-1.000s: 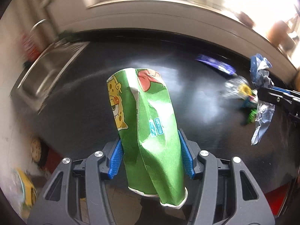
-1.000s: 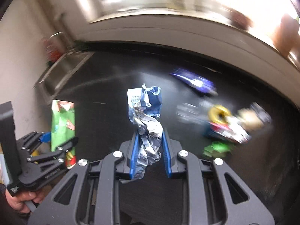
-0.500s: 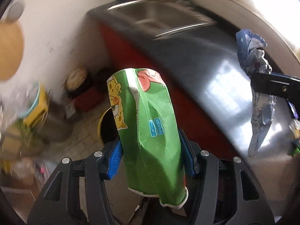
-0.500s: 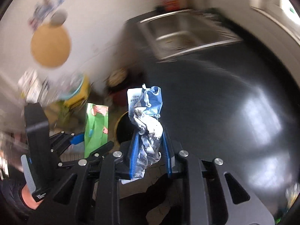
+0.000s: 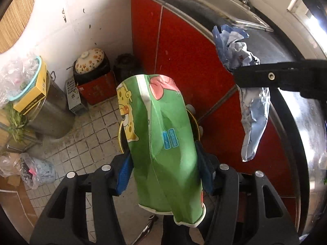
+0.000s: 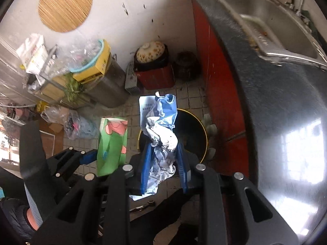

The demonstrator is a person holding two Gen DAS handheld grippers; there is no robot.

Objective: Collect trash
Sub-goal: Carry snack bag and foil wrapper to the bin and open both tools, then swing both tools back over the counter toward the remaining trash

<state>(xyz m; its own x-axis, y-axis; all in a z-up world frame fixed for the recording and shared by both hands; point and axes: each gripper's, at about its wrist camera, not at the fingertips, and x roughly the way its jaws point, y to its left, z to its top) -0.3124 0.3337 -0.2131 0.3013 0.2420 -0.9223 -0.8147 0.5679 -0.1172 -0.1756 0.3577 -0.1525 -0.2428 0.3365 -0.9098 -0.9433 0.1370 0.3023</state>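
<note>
My left gripper (image 5: 163, 163) is shut on a green cartoon-printed snack bag (image 5: 159, 134), held upright above a round black bin with a yellow rim (image 5: 121, 130) on the tiled floor. The bag hides most of the bin. My right gripper (image 6: 164, 161) is shut on a crumpled blue and white wrapper (image 6: 161, 134), held over the same bin (image 6: 192, 134). The left gripper with the green bag (image 6: 112, 143) shows to its left. The wrapper (image 5: 245, 94) and a right finger (image 5: 280, 77) show at the right of the left wrist view.
A red cabinet front (image 5: 184, 47) under a dark counter (image 6: 276, 112) with a steel sink (image 6: 265, 20) stands to the right. A steel drum (image 6: 112, 87), a red box with a floral pot (image 6: 153, 71), a dark jar (image 6: 187, 65) and plastic bags (image 6: 77, 122) crowd the floor.
Both grippers swung left from over the dark counter and tipped down towards the floor. They now hang above the bin, each still holding its piece of trash.
</note>
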